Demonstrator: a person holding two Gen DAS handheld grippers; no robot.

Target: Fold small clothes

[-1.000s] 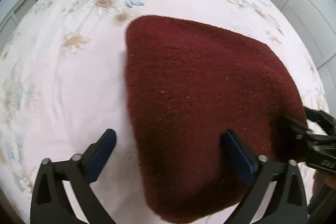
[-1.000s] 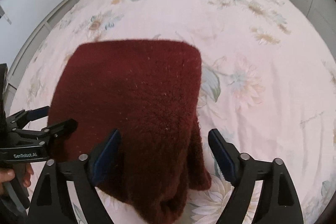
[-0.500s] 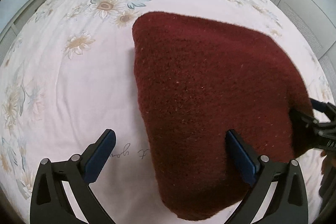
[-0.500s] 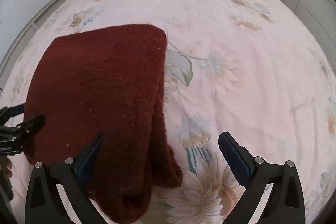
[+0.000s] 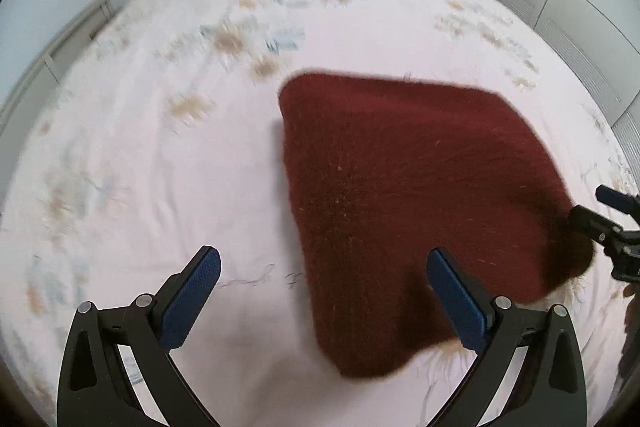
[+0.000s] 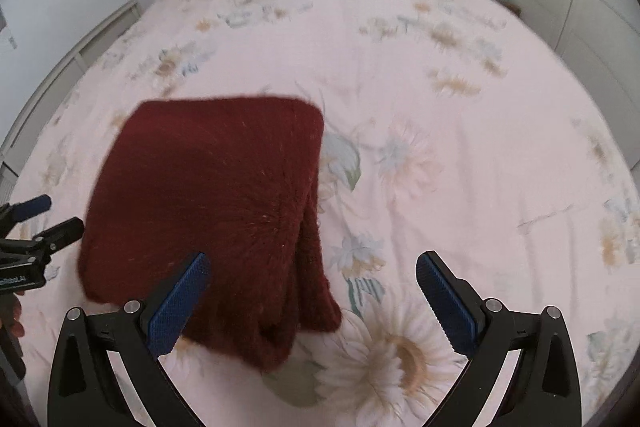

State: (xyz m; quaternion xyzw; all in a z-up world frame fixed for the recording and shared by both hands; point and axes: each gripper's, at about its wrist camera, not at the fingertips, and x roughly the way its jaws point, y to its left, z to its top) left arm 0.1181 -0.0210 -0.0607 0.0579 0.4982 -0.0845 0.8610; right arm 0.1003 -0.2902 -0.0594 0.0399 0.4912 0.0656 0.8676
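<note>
The dark red knitted garment (image 6: 216,211) lies folded into a thick block on the bed (image 6: 440,155), on its floral cover, with looser layers bunched at the near right corner. The right gripper (image 6: 312,283) has just been opening its jaws; they stand wide and released, the garment's near corner between them but untouched. The left gripper (image 5: 324,291) is released too, its jaws spread above the garment's near left edge, gripping nothing. The risk, I judge, is that bunched corner: the bulky knit could spring open or slump, or a low blue pad (image 6: 180,303) could snag the fuzzy yarn and drag the fold apart.
</note>
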